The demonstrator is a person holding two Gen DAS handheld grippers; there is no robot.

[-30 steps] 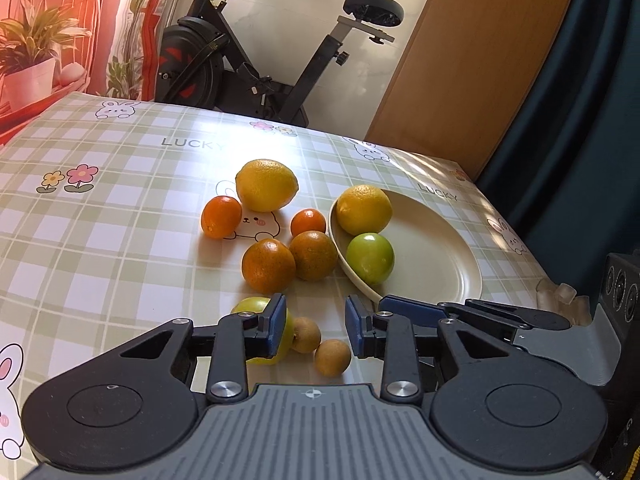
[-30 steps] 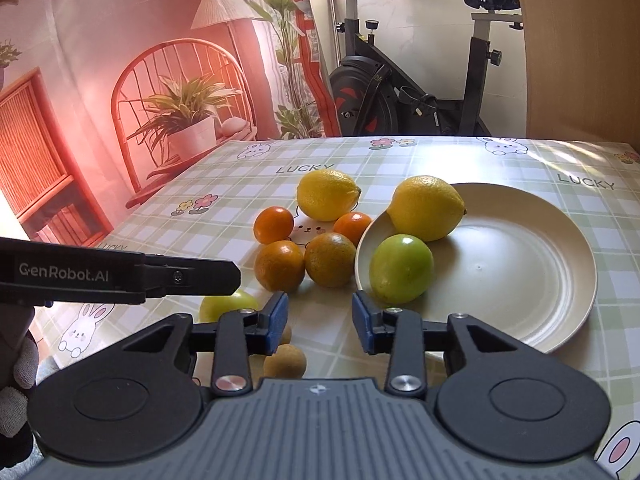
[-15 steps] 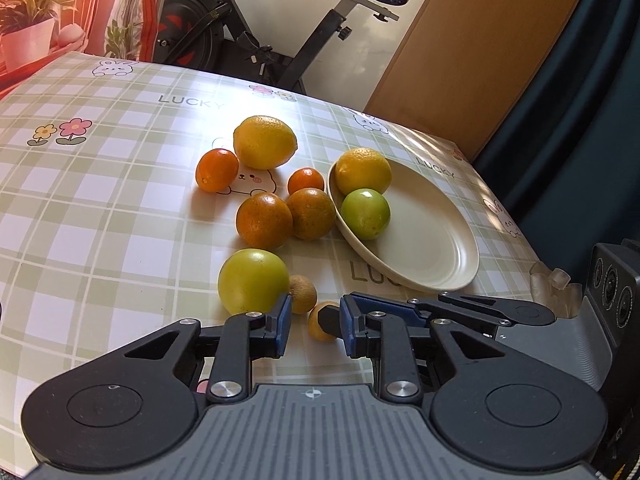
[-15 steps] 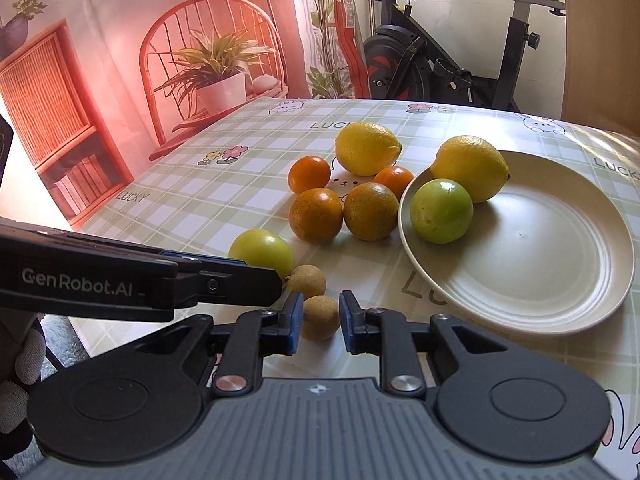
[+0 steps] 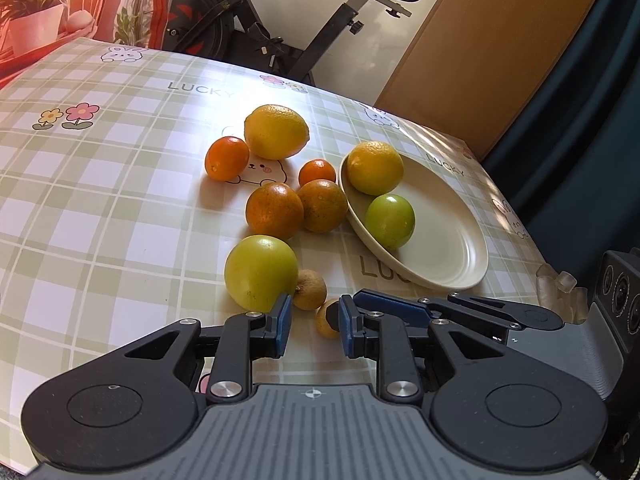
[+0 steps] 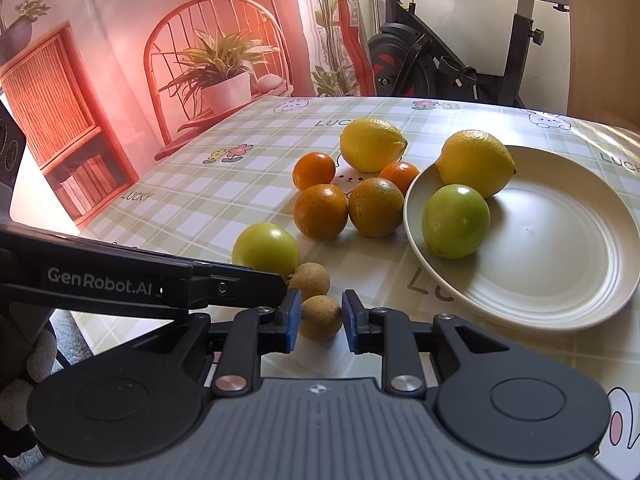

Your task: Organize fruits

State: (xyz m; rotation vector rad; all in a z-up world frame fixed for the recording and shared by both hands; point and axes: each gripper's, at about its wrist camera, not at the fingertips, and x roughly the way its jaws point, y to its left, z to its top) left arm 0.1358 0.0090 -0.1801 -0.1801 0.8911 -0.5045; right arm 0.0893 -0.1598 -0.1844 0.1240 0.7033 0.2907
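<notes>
A cream plate (image 6: pixel 560 264) (image 5: pixel 452 248) holds a lemon (image 6: pixel 476 162) and a green fruit (image 6: pixel 456 220). On the checked cloth lie a second lemon (image 6: pixel 372 144), several oranges (image 6: pixel 320 210), a green fruit (image 6: pixel 266 248) (image 5: pixel 260 272) and two small brown longans. My right gripper (image 6: pixel 318 316) has its blue pads on either side of the nearer longan (image 6: pixel 320 316), which rests on the cloth. My left gripper (image 5: pixel 312 324) is open and empty just behind the fruits; the other longan (image 5: pixel 310 288) lies ahead of it.
The table's right edge and a dark curtain (image 5: pixel 580 100) lie beyond the plate. An exercise bike (image 5: pixel 304 28) stands behind the table. A pink backdrop with a potted plant (image 6: pixel 224 76) is at the far left.
Both grippers pulled back slightly and lowered toward the near fruits. My right gripper's jaws narrowed around the nearer longan. My left gripper moved off the green fruit.
</notes>
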